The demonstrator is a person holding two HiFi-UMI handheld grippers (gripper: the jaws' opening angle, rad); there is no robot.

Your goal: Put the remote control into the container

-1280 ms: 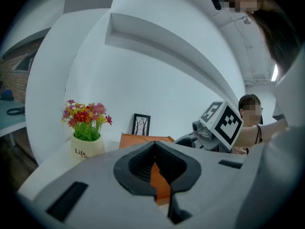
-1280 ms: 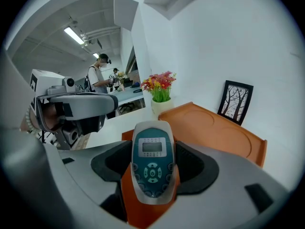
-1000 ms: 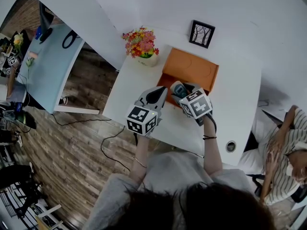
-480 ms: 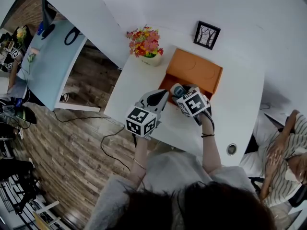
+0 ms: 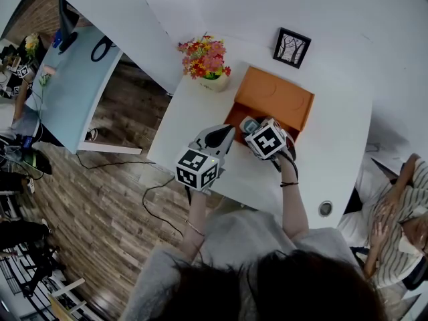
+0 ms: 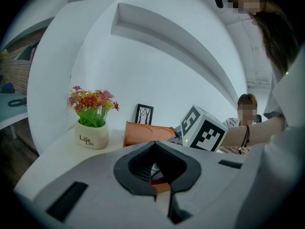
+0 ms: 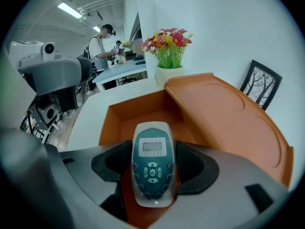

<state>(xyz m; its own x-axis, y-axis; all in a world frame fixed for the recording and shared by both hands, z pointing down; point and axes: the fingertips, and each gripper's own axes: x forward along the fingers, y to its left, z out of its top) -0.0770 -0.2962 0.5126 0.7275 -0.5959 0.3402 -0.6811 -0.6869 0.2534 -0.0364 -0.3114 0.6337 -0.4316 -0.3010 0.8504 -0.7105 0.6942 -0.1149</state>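
Note:
An orange container (image 5: 234, 120) stands on the white table (image 5: 328, 146), its lid (image 5: 277, 99) folded back on the far side. My right gripper (image 5: 250, 127) hangs over the container's near edge, shut on a grey and teal remote control (image 5: 249, 124). In the right gripper view the remote control (image 7: 152, 166) lies between the jaws of the right gripper (image 7: 153, 147), with the open container (image 7: 138, 111) just beyond. My left gripper (image 5: 219, 136) rests beside it on the left, shut and holding nothing. In its own view, the left gripper (image 6: 153, 168) points at the container (image 6: 143, 133).
A white pot of flowers (image 5: 207, 62) stands left of the container and a small framed picture (image 5: 291, 47) behind it. A cable hole (image 5: 325, 208) is near the table's front right. A person (image 5: 401, 206) sits to the right. A blue table (image 5: 67, 92) stands to the left.
The right gripper with the remote has moved a little forward and left, further over the container's near edge. The left gripper has hardly moved.

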